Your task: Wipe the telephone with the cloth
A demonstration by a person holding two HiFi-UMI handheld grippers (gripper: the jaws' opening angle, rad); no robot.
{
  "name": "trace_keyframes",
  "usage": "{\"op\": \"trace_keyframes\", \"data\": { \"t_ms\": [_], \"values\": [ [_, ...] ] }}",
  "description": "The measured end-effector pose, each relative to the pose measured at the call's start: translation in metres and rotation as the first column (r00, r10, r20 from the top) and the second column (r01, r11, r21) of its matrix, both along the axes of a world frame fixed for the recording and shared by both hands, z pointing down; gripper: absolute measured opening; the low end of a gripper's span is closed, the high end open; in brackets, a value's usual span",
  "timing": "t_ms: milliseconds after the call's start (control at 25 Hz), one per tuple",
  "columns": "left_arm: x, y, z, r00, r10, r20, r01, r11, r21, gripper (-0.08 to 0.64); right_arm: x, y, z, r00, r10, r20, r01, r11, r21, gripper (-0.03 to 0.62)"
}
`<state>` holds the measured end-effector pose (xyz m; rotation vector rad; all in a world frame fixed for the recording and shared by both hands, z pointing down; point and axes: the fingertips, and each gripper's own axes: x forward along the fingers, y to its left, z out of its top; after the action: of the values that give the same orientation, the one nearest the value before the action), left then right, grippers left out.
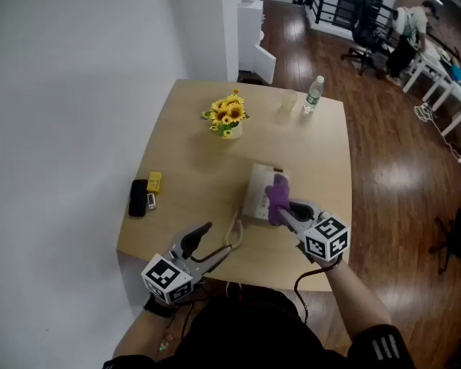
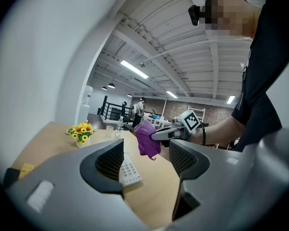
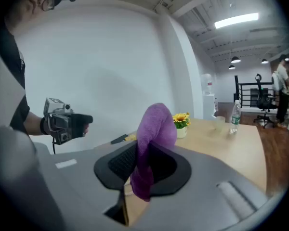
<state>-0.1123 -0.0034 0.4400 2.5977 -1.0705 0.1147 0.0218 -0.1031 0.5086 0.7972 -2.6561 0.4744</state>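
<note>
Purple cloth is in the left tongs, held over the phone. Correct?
Wrong side. The cloth is in the right tongs; the right gripper view shows them shut on it. It is held over the phone, as said.

Counter (image 1: 323, 160) sits against the wall on its left.
Far side: flower pot (image 1: 229, 118) left of centre, cup (image 1: 286, 102) to its right, bottle (image 1: 313, 94) just right of the cup.
Left edge: flat device (image 1: 138, 197), small box (image 1: 154, 181) just behind it on the right.
Telephone (image 1: 257, 192) lies right of centre, toward the near edge. Its cord (image 1: 233, 233) trails off the near-left corner.
Right gripper (image 1: 283, 211) is over the telephone's near-right part with the cloth (image 1: 276, 197) in its jaws, above the telephone; can't tell if they touch.
Left gripper (image 1: 213, 244) is at the near edge, just left of the cord, apart from the telephone.
</note>
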Motion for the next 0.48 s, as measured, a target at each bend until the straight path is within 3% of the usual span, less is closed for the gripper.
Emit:
{"op": "trace_keyframes", "data": {
  "t_ms": [240,480],
  "values": [
    [0.011,-0.021,0.012,1.0,-0.017,0.008,0.017,1.0,0.007,0.291,-0.026,-0.094,0.043,0.992,-0.071,-0.101,0.065,0.996,-0.065,0.072],
    [0.007,-0.03,0.022,0.995,-0.091,0.04,0.093,0.995,-0.04,0.29,-0.053,-0.164,0.112,0.95,-0.131,-0.283,0.084,0.982,-0.172,0.071]
  ]
}}
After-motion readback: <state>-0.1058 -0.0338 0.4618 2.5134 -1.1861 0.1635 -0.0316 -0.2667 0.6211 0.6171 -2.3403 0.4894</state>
